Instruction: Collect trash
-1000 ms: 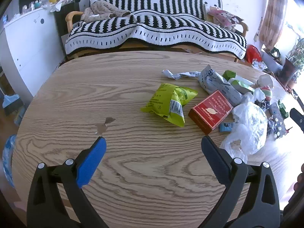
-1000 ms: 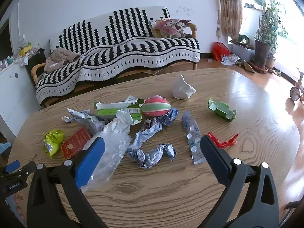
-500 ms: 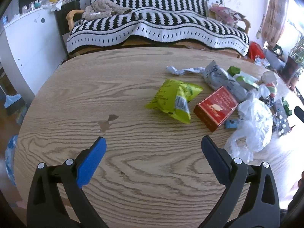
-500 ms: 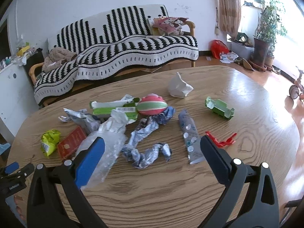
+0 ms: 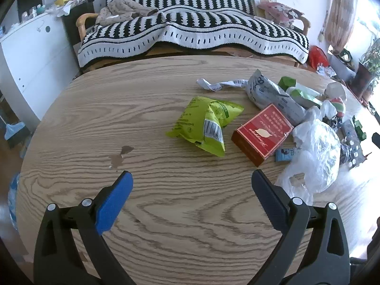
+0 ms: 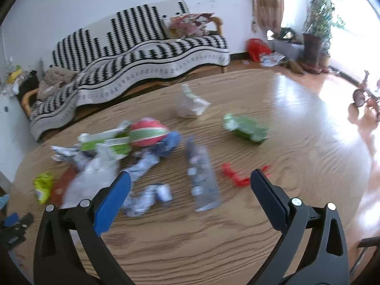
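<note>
Trash lies scattered on a round wooden table [image 5: 166, 213]. In the left wrist view a yellow-green snack bag [image 5: 204, 125] lies ahead, with a red box [image 5: 262, 133] and a clear plastic bag [image 5: 315, 156] to its right. My left gripper [image 5: 191, 182] is open and empty, short of the snack bag. In the blurred right wrist view a grey blister strip [image 6: 201, 173], a red plastic scrap [image 6: 237, 175], a green carton [image 6: 247, 128] and crumpled blue-white wrappers [image 6: 147, 194] lie ahead. My right gripper [image 6: 190, 182] is open and empty above the table.
A sofa with a black-and-white striped blanket [image 5: 190, 30] stands behind the table. A white cabinet [image 5: 28, 54] is at the left. A potted plant [image 6: 315, 35] and a red bag [image 6: 256, 47] are on the floor at the right. A red-green ball-like item [image 6: 147, 135] lies among the trash.
My left gripper has moved forward, closer to the snack bag and red box. My right gripper is swinging right and forward; its view is now blurred. Both stay open.
</note>
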Demonstrator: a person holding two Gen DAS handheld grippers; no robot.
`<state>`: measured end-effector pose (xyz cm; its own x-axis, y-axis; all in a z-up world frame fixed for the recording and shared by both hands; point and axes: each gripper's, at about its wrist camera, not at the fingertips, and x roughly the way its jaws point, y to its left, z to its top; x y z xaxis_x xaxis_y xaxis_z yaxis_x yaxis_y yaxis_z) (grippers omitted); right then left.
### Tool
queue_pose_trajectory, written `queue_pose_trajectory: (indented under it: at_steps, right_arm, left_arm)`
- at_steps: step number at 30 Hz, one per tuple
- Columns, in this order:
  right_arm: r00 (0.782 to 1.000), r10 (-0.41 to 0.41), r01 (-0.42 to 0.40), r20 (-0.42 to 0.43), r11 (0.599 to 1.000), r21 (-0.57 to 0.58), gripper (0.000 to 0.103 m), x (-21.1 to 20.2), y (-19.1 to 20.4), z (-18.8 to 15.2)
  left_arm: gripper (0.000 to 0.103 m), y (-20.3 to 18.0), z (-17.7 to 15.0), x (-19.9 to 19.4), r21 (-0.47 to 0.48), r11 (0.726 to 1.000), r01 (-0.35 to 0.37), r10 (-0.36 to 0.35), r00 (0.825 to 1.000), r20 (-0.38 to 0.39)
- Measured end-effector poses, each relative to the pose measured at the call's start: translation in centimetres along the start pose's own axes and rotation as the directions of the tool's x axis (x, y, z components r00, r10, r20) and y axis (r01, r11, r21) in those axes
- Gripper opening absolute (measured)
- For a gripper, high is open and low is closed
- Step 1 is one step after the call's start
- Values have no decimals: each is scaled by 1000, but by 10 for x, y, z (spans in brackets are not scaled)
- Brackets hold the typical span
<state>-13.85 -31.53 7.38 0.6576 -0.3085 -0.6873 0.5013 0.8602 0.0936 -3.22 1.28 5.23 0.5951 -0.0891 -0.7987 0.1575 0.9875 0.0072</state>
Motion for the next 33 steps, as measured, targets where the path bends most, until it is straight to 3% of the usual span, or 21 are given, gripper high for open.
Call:
queue_pose_trajectory:
  at_steps: [4,6,9,12,16,20,22,25,30,33]
  right_arm:
    - [999,-20,22,-34,998,53,97,10,-30,-2]
    - [999,-32,32,-8,993,115,97,6,-55,0]
    - [991,-127,116,47,973,198,97,-7,-92,0]
    - [981,-194,184,18,956,228,98,-1,-114,-2]
    - [989,-139,145,-41,960,239,97,20,-106,3]
    - [984,-131,149,-122,977,155,97,54,-79,14]
    - [985,-132,147,-114,980,136,97,61,-76,23]
    - [989,-97,108,-107,990,94,97,70,-76,38]
    - [974,8,-14,-225,1000,-23,97,113,-70,65]
    - [966,-33,3,-257,993,-117,97,135,-70,72]
  left_arm:
    - [97,2,1,2,-17,1000,-7,6,1000,-9]
    - [97,2,2,3,-25,1000,9,-10,1000,-10]
    - [97,4,4,4,-23,1000,-1,1,1000,1]
    - [97,7,12,9,-33,999,12,-12,1000,5]
    - [97,3,25,20,-53,993,103,-104,994,-26]
    - [97,-4,43,37,-62,993,99,-101,995,-26]
    - [97,-4,48,44,-77,992,104,-106,994,-29]
    - [97,-5,50,49,-59,993,97,-99,994,-38]
    - [97,7,54,63,-80,996,49,-54,996,-68]
    - [97,15,55,74,-94,995,42,-50,995,-85]
